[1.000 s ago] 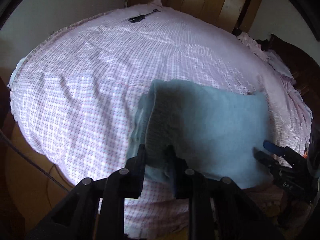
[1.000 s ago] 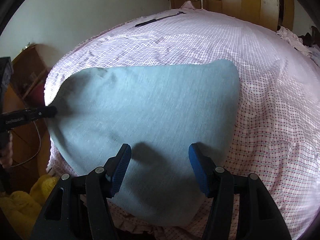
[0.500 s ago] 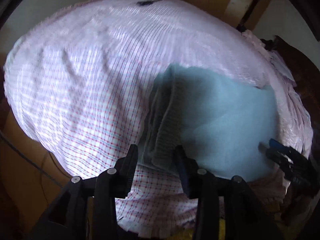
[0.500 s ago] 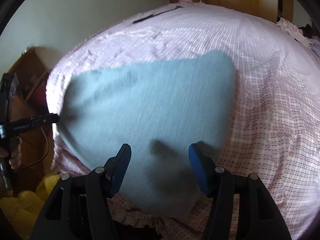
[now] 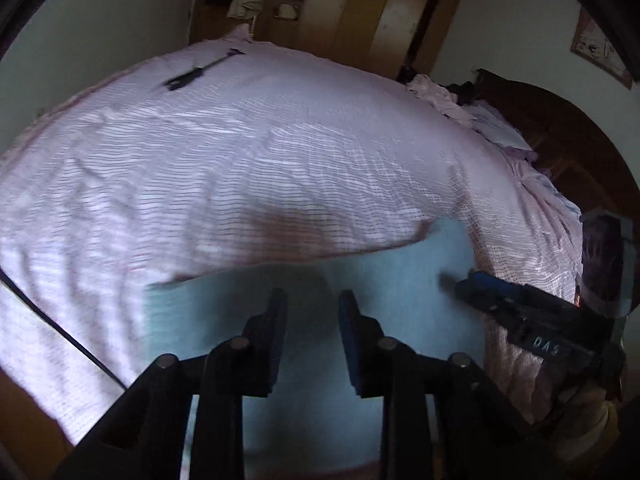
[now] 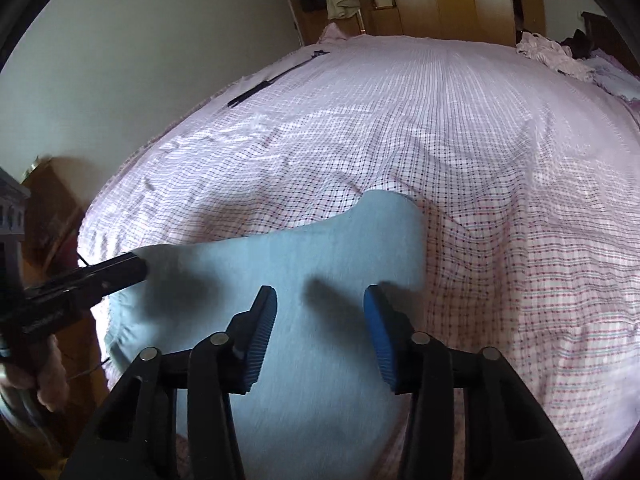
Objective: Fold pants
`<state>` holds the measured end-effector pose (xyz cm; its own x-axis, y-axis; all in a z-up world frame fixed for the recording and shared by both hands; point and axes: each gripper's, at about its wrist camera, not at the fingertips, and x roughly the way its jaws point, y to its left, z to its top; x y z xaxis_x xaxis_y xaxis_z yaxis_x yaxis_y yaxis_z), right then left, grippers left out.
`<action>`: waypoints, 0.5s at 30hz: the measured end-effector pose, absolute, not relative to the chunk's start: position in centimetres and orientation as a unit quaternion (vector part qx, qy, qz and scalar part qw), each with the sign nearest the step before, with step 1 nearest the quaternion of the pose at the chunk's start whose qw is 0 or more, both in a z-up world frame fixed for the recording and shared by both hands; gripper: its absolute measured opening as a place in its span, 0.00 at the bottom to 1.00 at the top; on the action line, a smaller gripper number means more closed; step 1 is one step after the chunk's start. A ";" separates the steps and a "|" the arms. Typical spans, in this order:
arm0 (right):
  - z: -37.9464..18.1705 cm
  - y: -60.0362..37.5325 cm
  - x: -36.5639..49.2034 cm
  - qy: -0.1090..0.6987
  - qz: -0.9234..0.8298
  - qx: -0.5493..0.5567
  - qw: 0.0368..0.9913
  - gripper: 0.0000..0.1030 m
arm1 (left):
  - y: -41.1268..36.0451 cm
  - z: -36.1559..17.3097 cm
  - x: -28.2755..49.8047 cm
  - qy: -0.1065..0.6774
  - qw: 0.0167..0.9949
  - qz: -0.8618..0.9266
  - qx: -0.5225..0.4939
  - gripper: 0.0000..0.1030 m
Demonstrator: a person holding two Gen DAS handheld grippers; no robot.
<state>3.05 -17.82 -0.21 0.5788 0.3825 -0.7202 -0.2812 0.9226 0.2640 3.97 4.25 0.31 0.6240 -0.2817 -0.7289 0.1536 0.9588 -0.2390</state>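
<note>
The folded light blue pants [image 5: 304,360] lie flat at the near edge of the bed, also in the right wrist view [image 6: 304,280]. My left gripper [image 5: 312,320] hovers over them with its jaws apart and nothing between them. My right gripper [image 6: 320,312] is open and empty over the pants too. In the left wrist view the right gripper [image 5: 472,284] shows at the pants' right edge. In the right wrist view the left gripper [image 6: 138,266] shows at their left edge.
The bed has a pink checked sheet [image 6: 440,128]. A black rod-like object [image 5: 200,72] lies at its far side. Crumpled clothes [image 6: 560,52] sit at the far right by a dark headboard [image 5: 568,132]. Wooden wardrobes [image 5: 360,8] stand behind. A wooden cabinet [image 6: 48,208] stands left.
My left gripper has let go of the pants' edge and opened. Both grippers have pulled back and tilted up, so the pants sit lower in both views.
</note>
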 end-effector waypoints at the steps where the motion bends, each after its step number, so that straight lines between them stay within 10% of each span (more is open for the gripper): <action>1: -0.6 -17.7 3.3 0.420 0.185 0.057 0.886 0.36 | 4.2 -0.4 4.9 0.417 0.898 -0.118 -0.078 0.25; 7: -3.1 -17.5 4.9 0.436 0.177 0.056 0.880 0.32 | 7.5 -4.8 7.9 0.442 0.892 -0.041 -0.079 0.04; 15: -2.9 -17.7 4.7 0.441 0.179 0.065 0.877 0.32 | 8.4 -5.5 8.8 0.452 0.888 -0.043 -0.072 0.03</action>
